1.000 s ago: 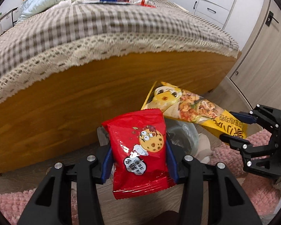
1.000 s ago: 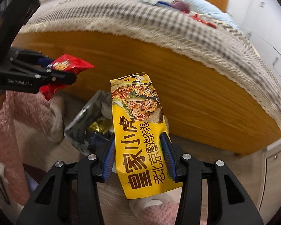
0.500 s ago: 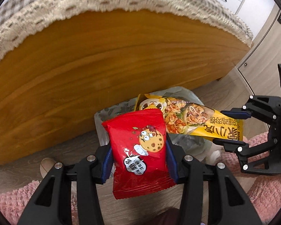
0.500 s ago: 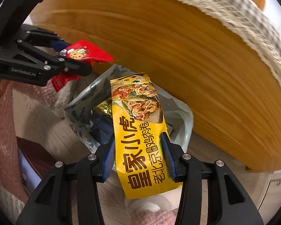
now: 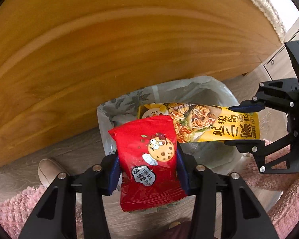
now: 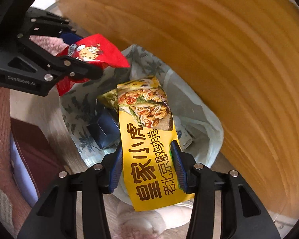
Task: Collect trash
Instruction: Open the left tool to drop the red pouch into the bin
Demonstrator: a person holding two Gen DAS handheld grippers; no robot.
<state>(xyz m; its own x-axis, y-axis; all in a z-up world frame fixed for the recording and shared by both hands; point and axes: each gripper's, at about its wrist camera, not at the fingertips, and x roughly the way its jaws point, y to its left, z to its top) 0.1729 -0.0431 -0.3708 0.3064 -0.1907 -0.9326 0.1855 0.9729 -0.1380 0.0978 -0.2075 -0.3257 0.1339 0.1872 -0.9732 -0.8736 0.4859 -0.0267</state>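
Left wrist view: your left gripper (image 5: 147, 165) clamps the red cookie packet (image 5: 149, 163) over the near edge of the open trash bag (image 5: 215, 91). Your right gripper (image 6: 146, 167) pinches the yellow wrapper (image 6: 149, 145) above the bag's mouth, beside the wooden bed frame (image 5: 109, 45). A pink rug (image 5: 285, 205) lies below.

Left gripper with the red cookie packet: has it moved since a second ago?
Yes. The left gripper has dropped toward the trash bag beside the wooden bed frame; the bed top has left the view. The red cookie packet stays clamped.
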